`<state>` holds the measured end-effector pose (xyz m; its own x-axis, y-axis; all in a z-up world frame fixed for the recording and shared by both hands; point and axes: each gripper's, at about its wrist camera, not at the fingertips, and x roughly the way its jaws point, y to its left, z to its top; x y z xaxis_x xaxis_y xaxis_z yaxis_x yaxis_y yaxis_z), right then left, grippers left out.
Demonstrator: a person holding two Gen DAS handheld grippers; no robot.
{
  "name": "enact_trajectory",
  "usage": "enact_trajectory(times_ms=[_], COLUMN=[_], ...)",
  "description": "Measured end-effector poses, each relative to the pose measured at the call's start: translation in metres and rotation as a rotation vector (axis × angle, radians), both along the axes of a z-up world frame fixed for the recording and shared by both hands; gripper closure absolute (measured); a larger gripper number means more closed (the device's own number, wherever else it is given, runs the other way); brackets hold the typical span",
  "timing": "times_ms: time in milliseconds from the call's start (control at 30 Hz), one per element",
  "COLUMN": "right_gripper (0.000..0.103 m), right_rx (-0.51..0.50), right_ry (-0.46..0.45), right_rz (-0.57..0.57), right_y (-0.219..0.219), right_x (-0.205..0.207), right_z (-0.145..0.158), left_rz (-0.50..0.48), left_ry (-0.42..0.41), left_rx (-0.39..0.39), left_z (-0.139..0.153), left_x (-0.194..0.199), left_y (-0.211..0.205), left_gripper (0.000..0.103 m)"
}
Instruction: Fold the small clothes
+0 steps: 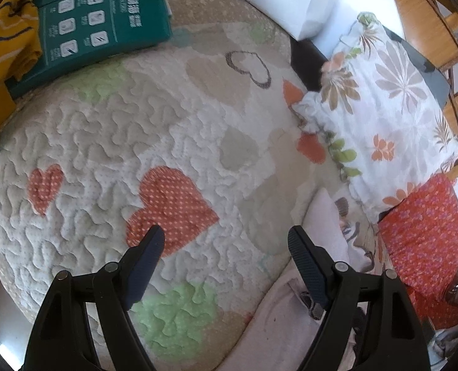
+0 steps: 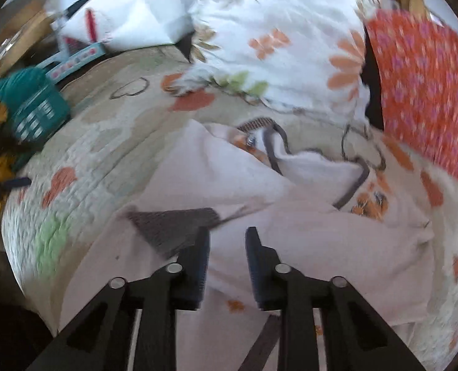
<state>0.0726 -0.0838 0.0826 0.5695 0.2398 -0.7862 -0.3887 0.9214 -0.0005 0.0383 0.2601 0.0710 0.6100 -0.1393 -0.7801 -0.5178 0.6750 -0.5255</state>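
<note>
We have a pale pink small garment point(image 2: 306, 232) with grey trim lying rumpled on the quilted heart-print mat point(image 1: 111, 142), towards the mat's near right corner, its far part bunched up just short of the floral pillow point(image 2: 275, 46). Our right gripper point(image 2: 227, 241) hangs over the garment's near part with its jaws narrow and nothing between them; the cloth lies under the fingers, not pinched, and that view is smeared. Our left gripper point(image 1: 226, 244) stands wide and empty over bare mat by the big red heart point(image 1: 170, 204), the garment's edge showing just beside its right finger. We judge the step to be taking hold to spread the piece flat. To do it well we should pinch a single layer at a hem or the grey cuff point(image 2: 170, 225), not the bunched middle, bring the left gripper onto the opposite edge, and draw the two apart evenly, keeping clear of the red floral cloth point(image 2: 424, 99) at the mat's right edge.
</note>
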Motion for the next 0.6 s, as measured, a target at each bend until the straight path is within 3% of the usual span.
enact_trajectory(times_ms=[167,467,533,600], right_gripper=[0.079,0.077,0.064,0.064], right_rx=[-0.069,-0.109,-0.127,-0.143], right_ry=[0.142,0.113,0.122,0.130], right_rz=[0.038,0.080,0.087,0.079], right_y=[0.030,0.118,0.134,0.139], right_x=[0.021,0.072,0.085,0.092], right_z=[-0.039,-0.050,-0.056,-0.061], left_rz=[-0.033,-0.052,-0.058,-0.062], left_ry=[0.010,0.018,0.022,0.031], left_rx=[0.006,0.025,0.055,0.100], left_z=[-0.001,-0.003,-0.002,-0.001], left_x=[0.006,0.017,0.020,0.023], left_y=[-0.011,-0.020,-0.022,-0.025], left_gripper=[0.022,0.022,0.022,0.022])
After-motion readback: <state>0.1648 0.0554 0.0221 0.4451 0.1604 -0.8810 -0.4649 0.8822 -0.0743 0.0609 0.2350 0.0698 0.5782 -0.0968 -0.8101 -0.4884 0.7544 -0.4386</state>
